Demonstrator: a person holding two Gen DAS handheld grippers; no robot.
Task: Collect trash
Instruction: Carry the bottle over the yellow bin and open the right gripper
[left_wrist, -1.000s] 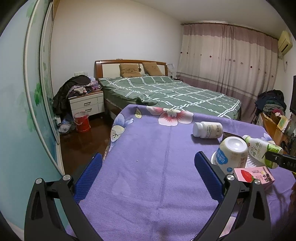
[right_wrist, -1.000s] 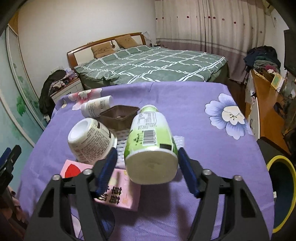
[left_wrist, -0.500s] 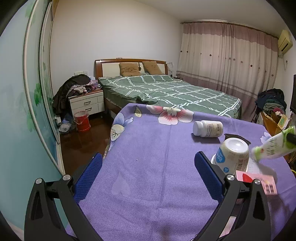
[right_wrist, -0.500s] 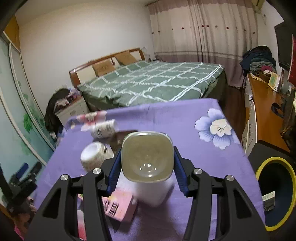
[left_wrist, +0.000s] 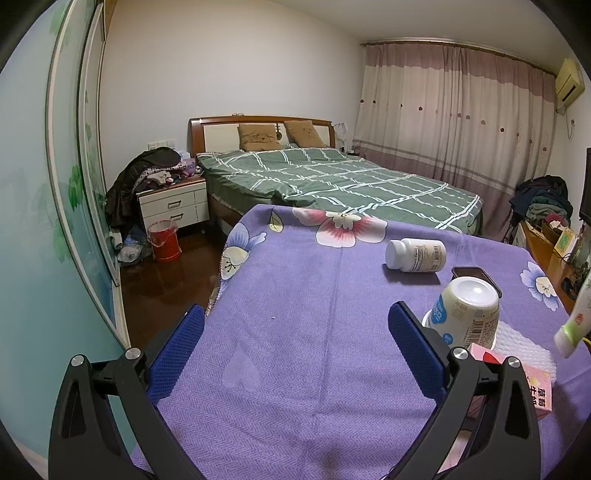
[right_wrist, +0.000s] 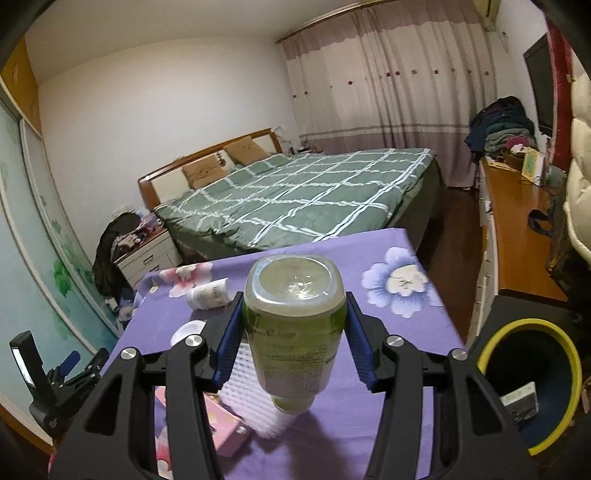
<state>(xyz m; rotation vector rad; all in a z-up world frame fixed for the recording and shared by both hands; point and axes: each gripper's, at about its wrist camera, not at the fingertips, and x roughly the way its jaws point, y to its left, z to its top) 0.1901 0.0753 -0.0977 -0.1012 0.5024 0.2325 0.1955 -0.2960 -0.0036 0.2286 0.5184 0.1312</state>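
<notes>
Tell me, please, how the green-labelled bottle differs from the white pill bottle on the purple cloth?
The green-labelled bottle is held off the table in the right claw, cap end down; the white pill bottle lies on its side on the purple cloth, untouched. The green one's label is green, the pill bottle's pale. Both are plastic.

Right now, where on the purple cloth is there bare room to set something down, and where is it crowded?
Bare: the cloth from the left gripper up to the flower print, left of the pill bottle. Crowded: the right side, with white cup, brown tray, pink carton and foam sheet.
</notes>
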